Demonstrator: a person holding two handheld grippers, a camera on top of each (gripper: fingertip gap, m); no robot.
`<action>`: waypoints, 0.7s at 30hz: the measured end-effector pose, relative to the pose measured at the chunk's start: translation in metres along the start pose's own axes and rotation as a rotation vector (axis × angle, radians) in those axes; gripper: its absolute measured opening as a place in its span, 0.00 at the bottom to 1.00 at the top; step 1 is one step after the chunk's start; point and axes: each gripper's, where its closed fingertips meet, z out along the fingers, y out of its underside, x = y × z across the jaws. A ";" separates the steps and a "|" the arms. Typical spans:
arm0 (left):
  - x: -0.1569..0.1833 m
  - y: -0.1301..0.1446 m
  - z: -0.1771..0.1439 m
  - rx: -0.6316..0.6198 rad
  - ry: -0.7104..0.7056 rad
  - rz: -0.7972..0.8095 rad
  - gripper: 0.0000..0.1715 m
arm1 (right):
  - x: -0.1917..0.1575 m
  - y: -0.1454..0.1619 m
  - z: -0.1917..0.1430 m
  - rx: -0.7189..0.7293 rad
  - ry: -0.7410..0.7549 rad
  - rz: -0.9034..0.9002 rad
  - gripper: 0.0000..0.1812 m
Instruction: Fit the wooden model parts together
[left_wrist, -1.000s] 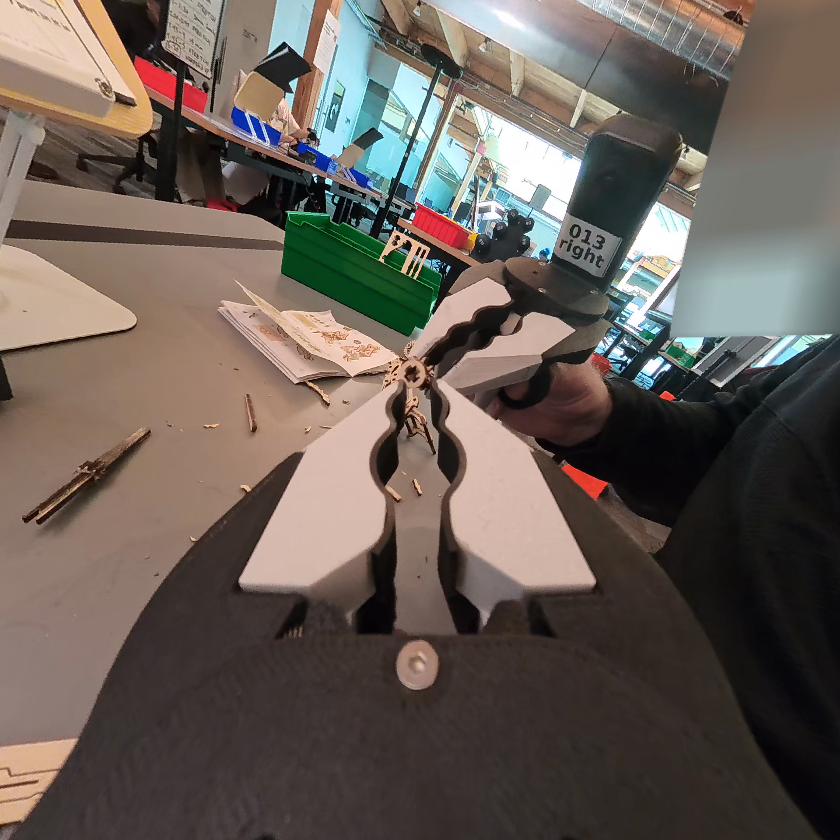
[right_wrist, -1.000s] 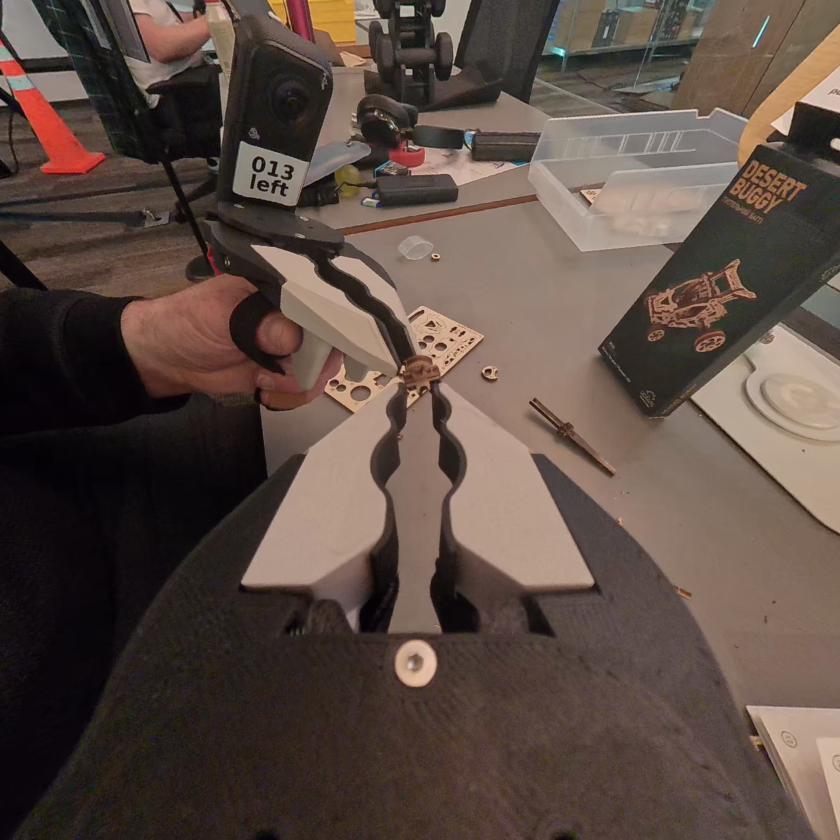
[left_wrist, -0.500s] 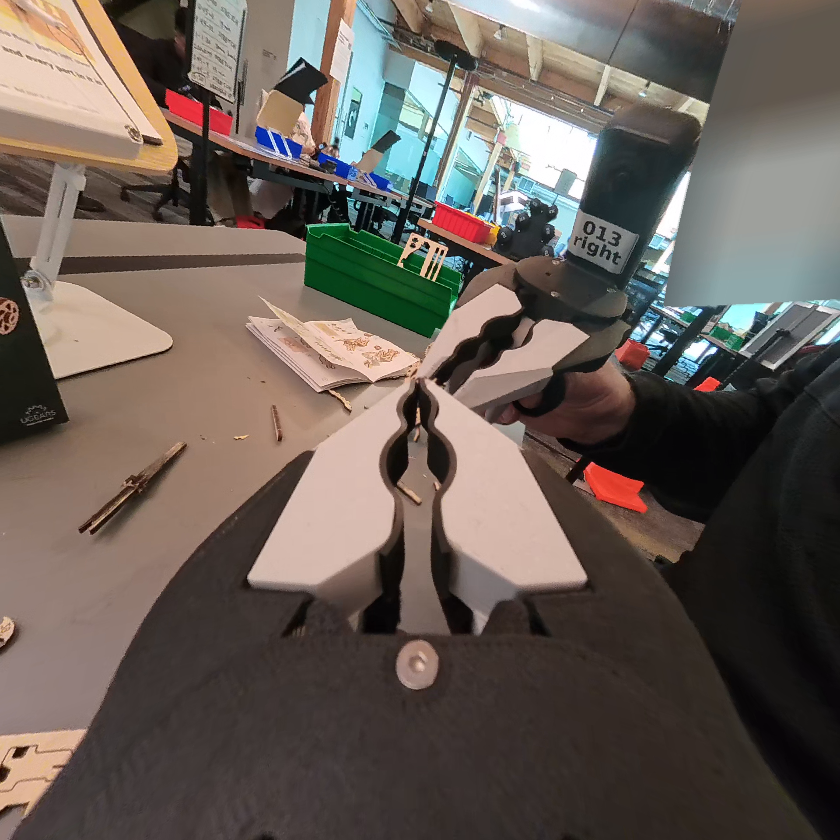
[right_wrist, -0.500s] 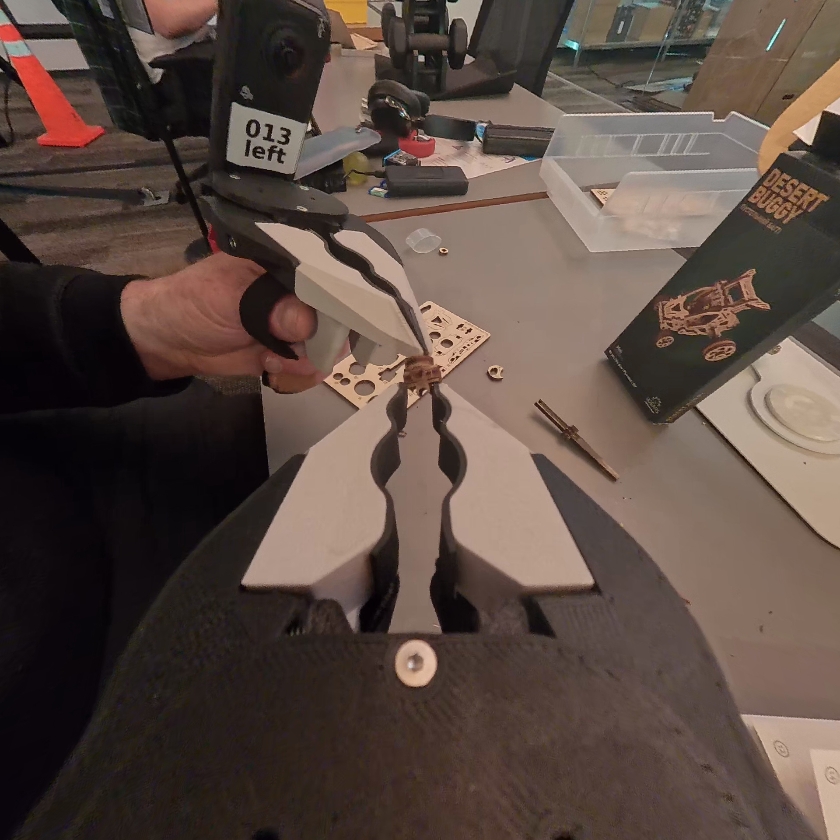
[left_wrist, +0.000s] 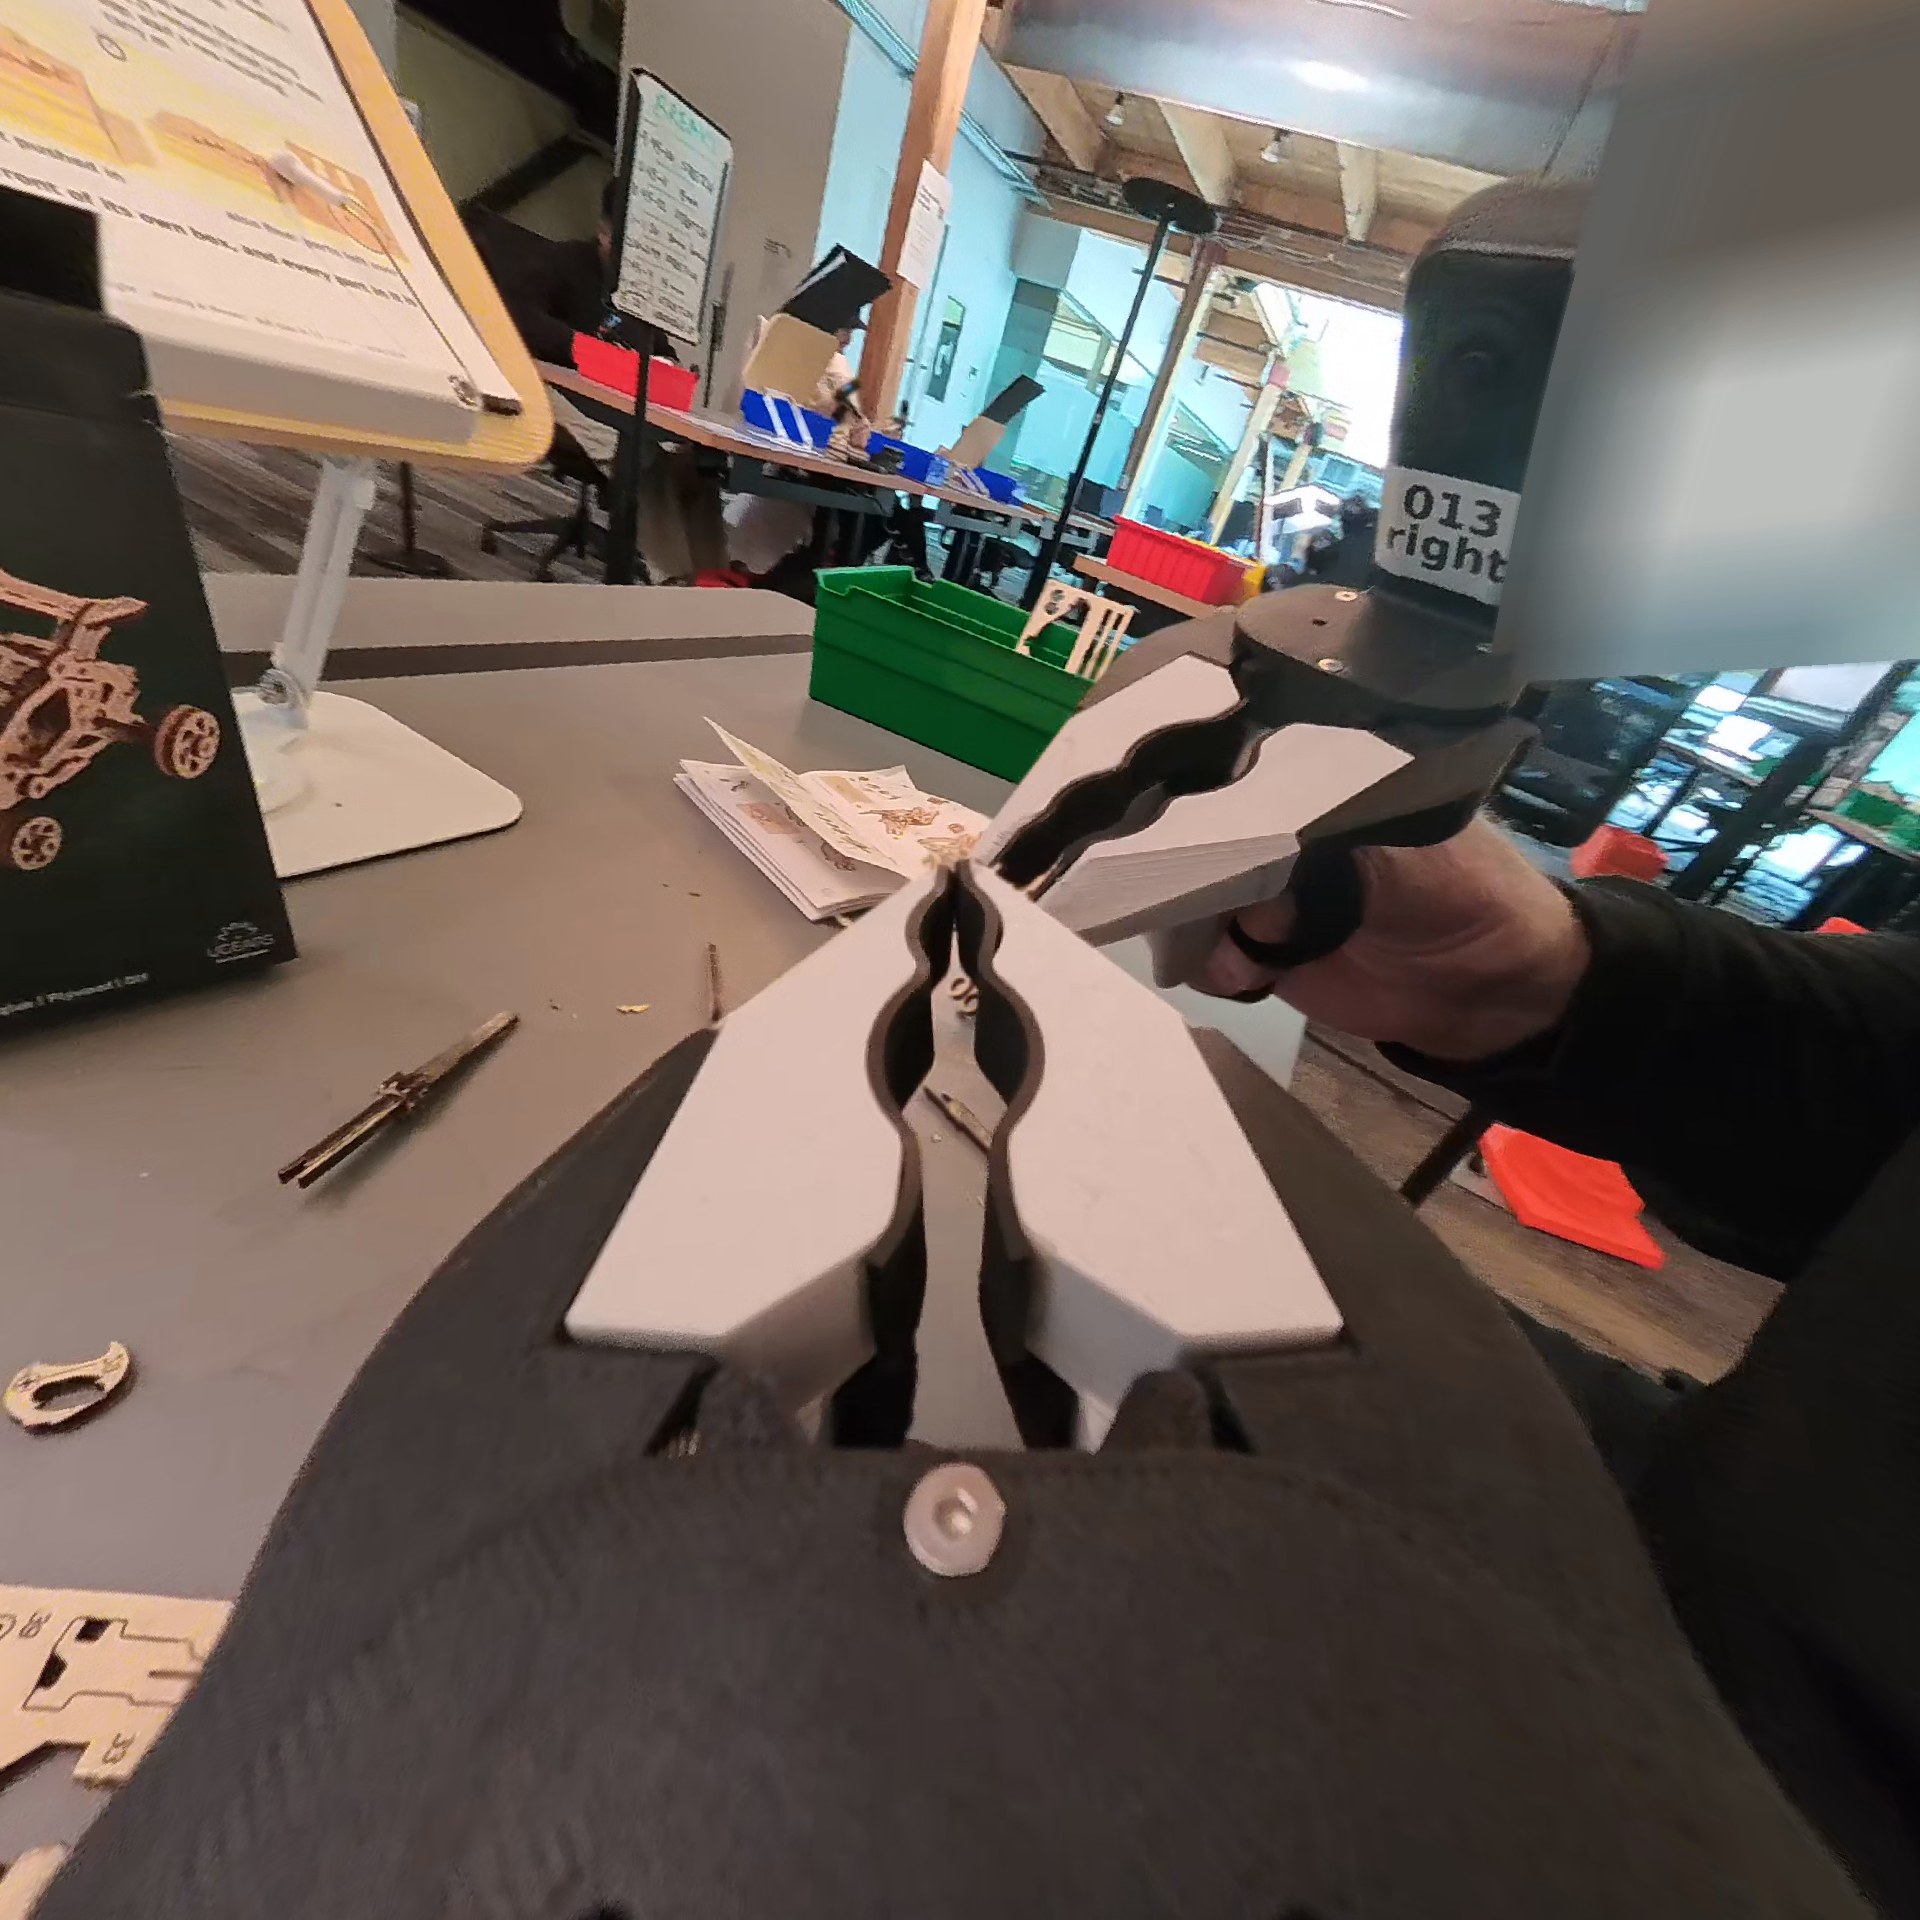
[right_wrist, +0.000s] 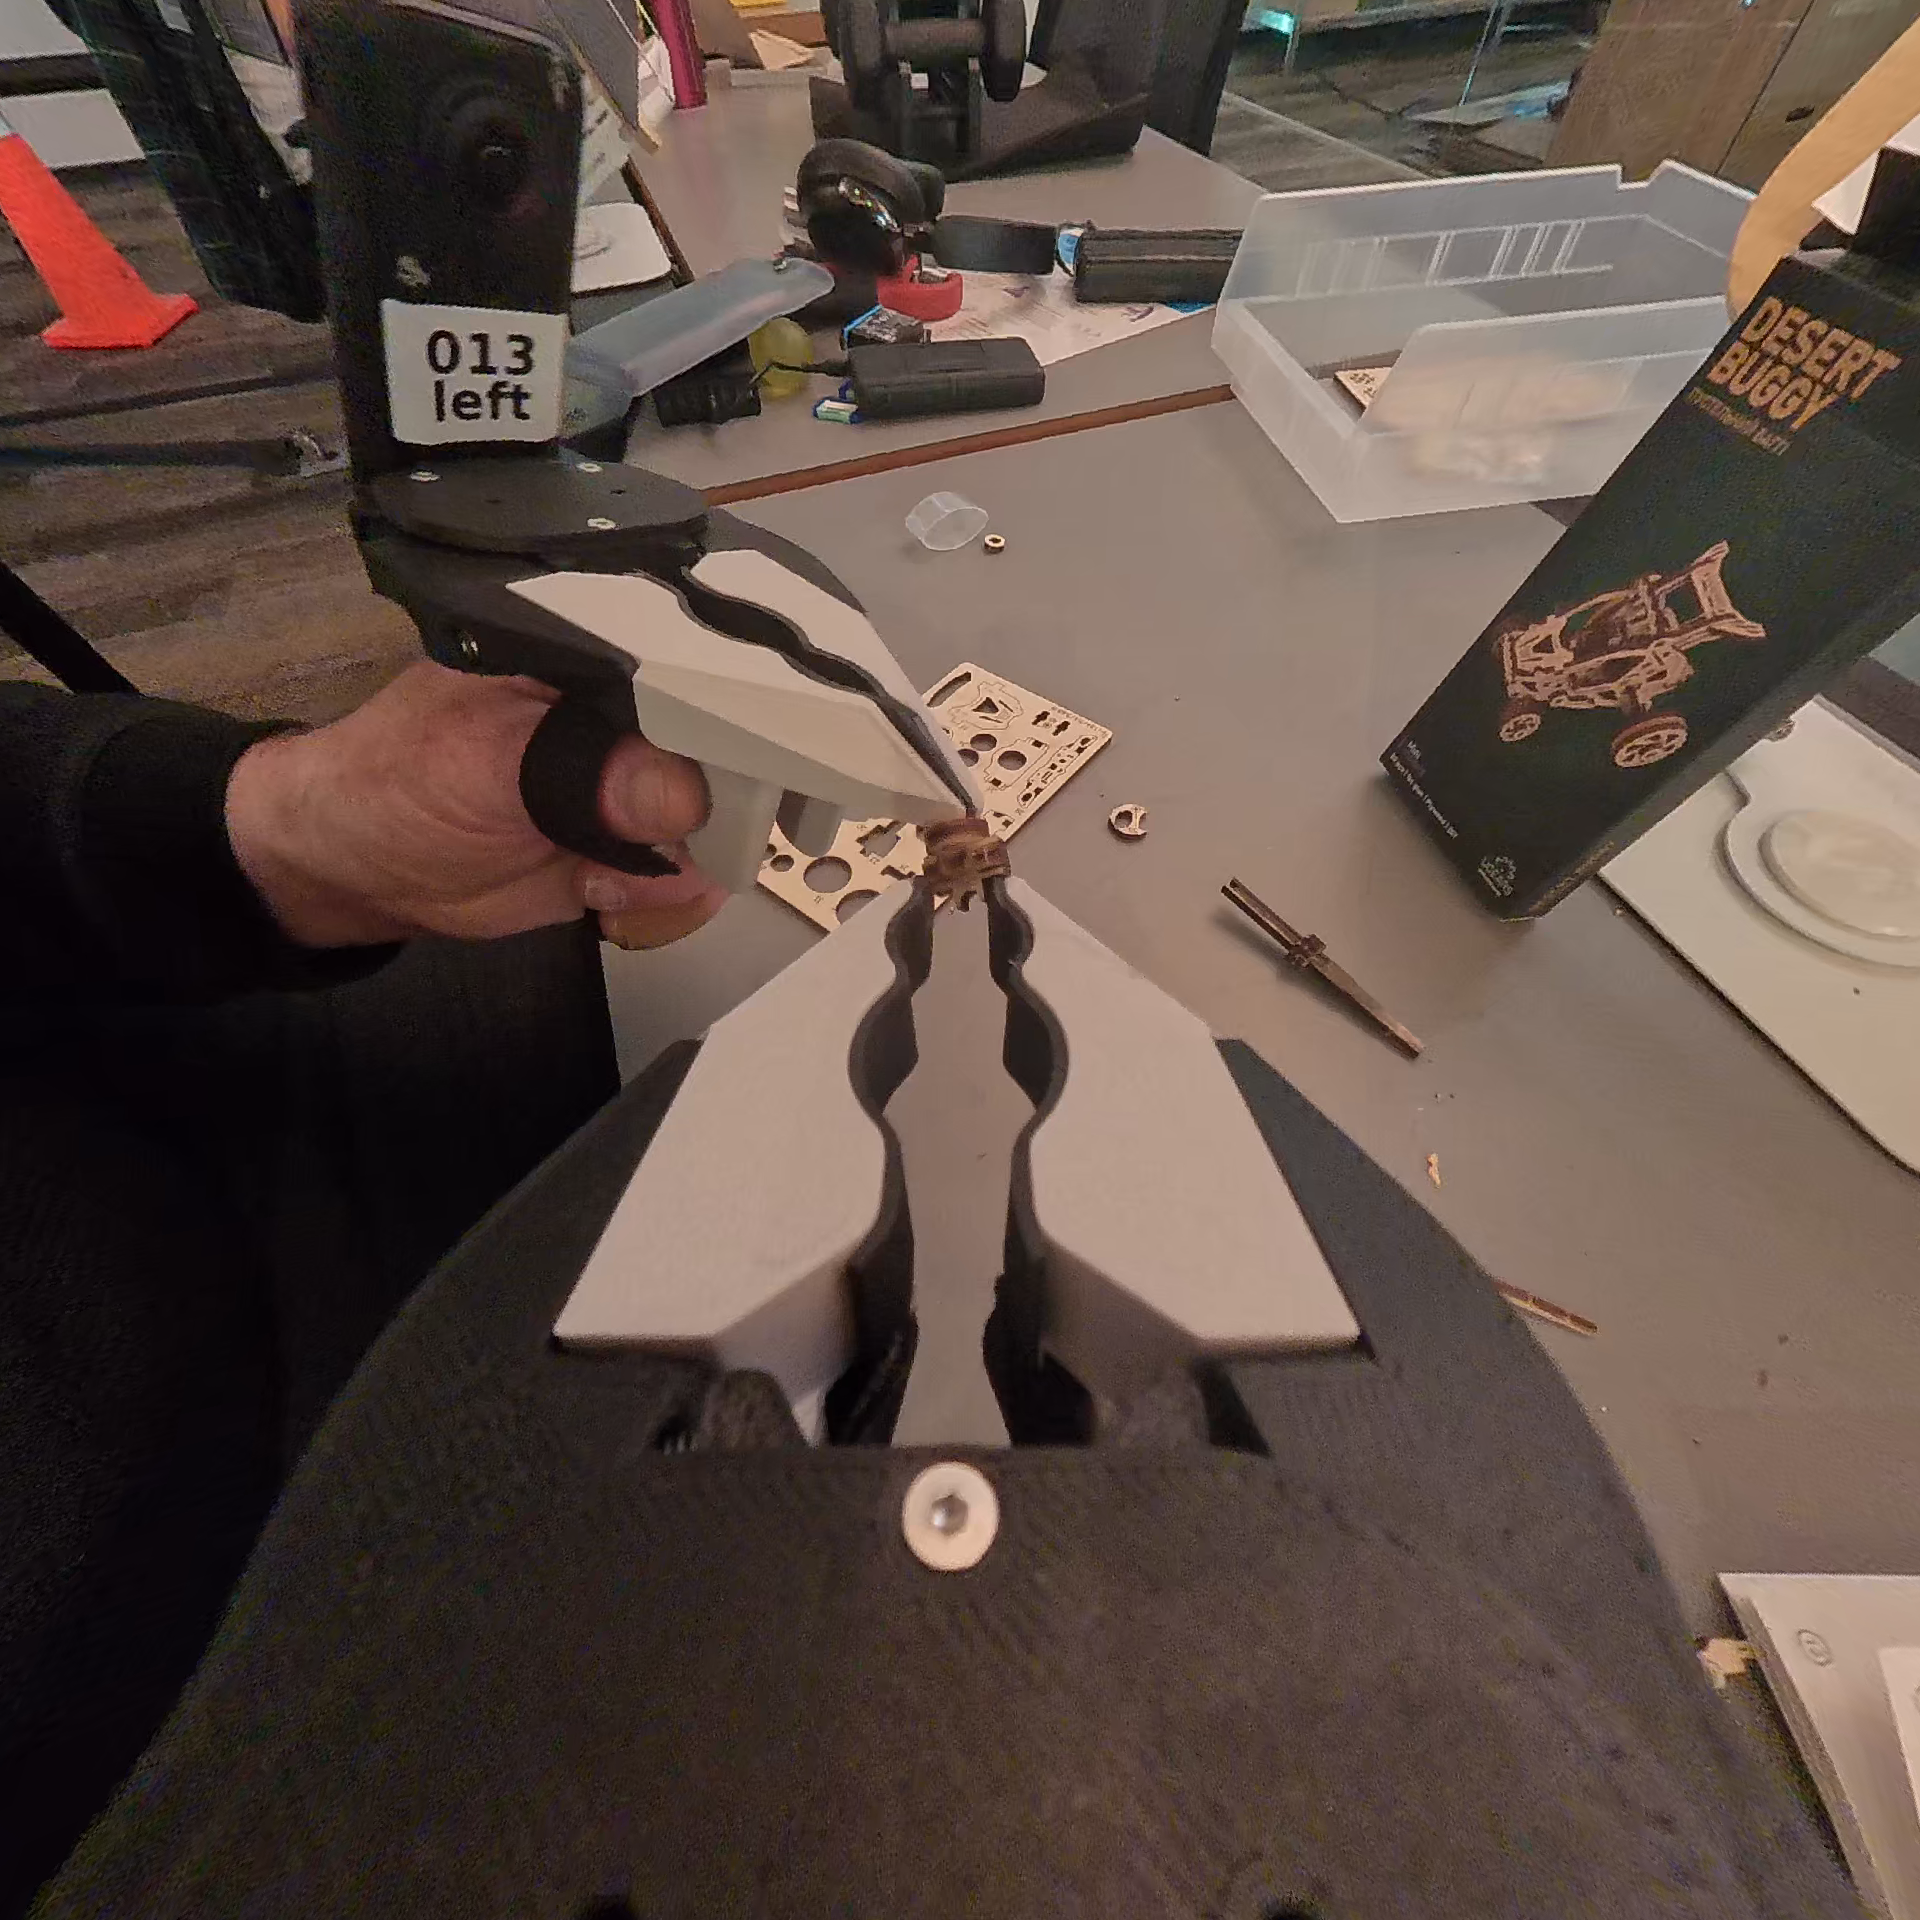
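Note:
My right gripper (right_wrist: 966, 883) is shut on a small wooden gear assembly (right_wrist: 968, 862) and holds it above the grey table (right_wrist: 1195, 644). My left gripper (left_wrist: 956, 883) is shut, with its fingertips pressed together. In the right wrist view its tips (right_wrist: 951, 805) touch the top of the gear assembly from the upper left. I cannot tell whether they pinch a small part. In the left wrist view the right gripper (left_wrist: 987, 857) meets my left tips from the right, and the gear is almost hidden.
On the table lie a wooden axle stick (right_wrist: 1320, 982), a small loose wooden piece (right_wrist: 1125, 821) and a laser-cut parts sheet (right_wrist: 997, 758). A black kit box (right_wrist: 1662, 582) and a clear bin (right_wrist: 1455, 343) stand at right. A booklet (left_wrist: 821, 821) and a green bin (left_wrist: 935, 675) lie beyond. The grippers are tip to tip, or close to it.
My left fingers, slightly apart around the gear a second ago, have closed. Their tips now rest on top of the gear. The right gripper has kept its hold.

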 end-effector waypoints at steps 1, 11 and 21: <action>0.000 0.000 0.000 0.009 -0.015 0.007 0.00 | 0.000 0.001 0.001 -0.005 -0.001 0.006 0.04; 0.000 -0.009 -0.004 0.089 0.015 -0.085 0.00 | -0.002 -0.003 0.000 0.027 -0.007 -0.019 0.04; 0.006 -0.016 -0.001 0.173 0.097 -0.243 0.00 | -0.003 -0.011 -0.004 0.078 -0.022 0.000 0.04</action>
